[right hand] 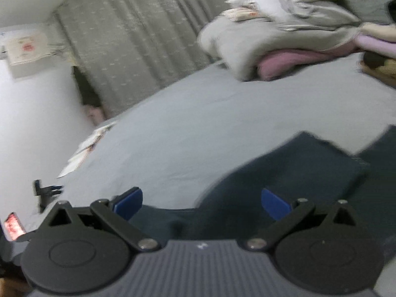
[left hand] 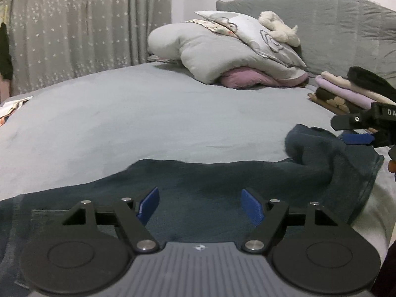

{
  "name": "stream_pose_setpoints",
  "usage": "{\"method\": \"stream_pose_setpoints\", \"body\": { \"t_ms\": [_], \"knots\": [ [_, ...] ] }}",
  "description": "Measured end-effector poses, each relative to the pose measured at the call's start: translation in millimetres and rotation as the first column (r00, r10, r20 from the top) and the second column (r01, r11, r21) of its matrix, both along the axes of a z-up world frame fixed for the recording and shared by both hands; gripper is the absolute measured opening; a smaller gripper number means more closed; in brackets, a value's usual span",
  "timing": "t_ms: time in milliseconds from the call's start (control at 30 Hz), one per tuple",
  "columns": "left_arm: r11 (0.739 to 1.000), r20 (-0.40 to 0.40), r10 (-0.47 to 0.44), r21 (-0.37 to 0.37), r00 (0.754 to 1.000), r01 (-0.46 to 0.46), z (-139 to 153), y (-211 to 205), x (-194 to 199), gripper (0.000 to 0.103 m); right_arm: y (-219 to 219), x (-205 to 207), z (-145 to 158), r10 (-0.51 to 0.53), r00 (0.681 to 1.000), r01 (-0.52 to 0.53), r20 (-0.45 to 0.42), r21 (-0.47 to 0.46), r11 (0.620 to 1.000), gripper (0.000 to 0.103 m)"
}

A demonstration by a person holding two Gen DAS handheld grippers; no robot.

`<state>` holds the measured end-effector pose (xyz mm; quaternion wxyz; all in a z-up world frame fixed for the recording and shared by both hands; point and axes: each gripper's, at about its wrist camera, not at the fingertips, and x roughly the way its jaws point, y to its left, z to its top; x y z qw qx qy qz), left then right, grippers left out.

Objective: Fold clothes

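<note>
Tongs (left hand: 199, 205) agape above garment (left hand: 198, 180).

Garment (left hand: 210, 185): dark navy, plain. Bed sheet (left hand: 148, 113): pale grey-blue, unpatterned. Curtain (left hand: 74, 32): grey, scattered with small white star-like specks. Folded duvet (left hand: 198, 47): light grey, over pink bedding (left hand: 245, 78). Pillow (left hand: 259, 34): pale grey, dark looping line pattern. Plush toy (left hand: 277, 26): cream. Folded stack (left hand: 346, 91): lilac, cream, brown. Left hand-held gripper (left hand: 199, 205) and right hand-held gripper (right hand: 201, 203): black, with blue pads.
</note>
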<state>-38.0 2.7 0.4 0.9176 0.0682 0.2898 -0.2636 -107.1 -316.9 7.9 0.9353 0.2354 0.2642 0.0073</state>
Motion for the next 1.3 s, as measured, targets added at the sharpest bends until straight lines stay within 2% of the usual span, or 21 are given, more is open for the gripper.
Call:
{"method": "stream_pose_setpoints", "body": {
  "t_ms": [167,367,567,700,800,833,867,900,967,1000,1033,1100,1300],
  "knots": [
    [1.0,-0.015,-0.014,0.011,1.0,0.014,-1,-24,2,0.073,-43,-9,-18,-0.13,0.99,0.129,-0.06,-0.022,0.991,0.103],
    [0.999,-0.025,-0.047,0.006,0.999,0.047,-3,-41,-1,0.073,-70,-8,-37,-0.196,0.973,0.198,-0.123,0.002,0.98,0.103],
    [0.99,-0.024,-0.127,-0.058,0.992,0.125,-1,-61,-5,0.073,-88,-3,-50,-0.279,0.945,0.287,-0.171,0.021,0.958,0.102],
    [0.971,-0.003,-0.205,-0.126,0.979,0.203,1,-66,-11,0.073,-87,11,-53,-0.289,0.944,0.295,-0.16,0.014,0.956,0.097],
    [0.966,0.0,-0.235,-0.114,0.972,0.234,-2,-70,-13,0.073,-84,28,-57,-0.297,0.943,0.291,-0.151,-0.06,0.955,0.088],
    [0.967,0.002,-0.234,-0.1,0.972,0.233,-4,-70,-14,0.073,-83,31,-57,-0.304,0.941,0.295,-0.145,-0.082,0.952,0.078],
    [0.969,0.001,-0.232,-0.089,0.973,0.231,-5,-69,-14,0.073,-82,31,-57,-0.308,0.942,0.296,-0.135,-0.102,0.95,0.058],
    [0.97,-0.005,-0.228,-0.083,0.974,0.227,-6,-69,-13,0.073,-81,32,-58,-0.311,0.942,0.296,-0.123,-0.122,0.947,0.049],
    [0.971,-0.028,-0.222,-0.093,0.975,0.219,-9,-66,-10,0.073,-81,31,-58,-0.313,0.944,0.297,-0.107,-0.141,0.944,0.012],
    [0.971,-0.038,-0.22,-0.1,0.975,0.215,-10,-66,-9,0.073,-87,25,-55,-0.302,0.949,0.295,-0.088,-0.085,0.952,0.006],
    [0.972,-0.045,-0.218,-0.099,0.975,0.213,-11,-66,-8,0.073,-92,20,-52,-0.297,0.952,0.295,-0.074,-0.037,0.955,0.006],
    [0.974,-0.045,-0.215,-0.085,0.976,0.211,-13,-65,-8,0.073,-96,11,-42,-0.292,0.955,0.291,-0.049,-0.029,0.956,0.006],
    [0.976,-0.034,-0.215,-0.047,0.976,0.213,-16,-67,-10,0.073,-89,-32,5,-0.299,0.954,0.298,0.027,-0.211,0.931,0.006]
  ]
}}
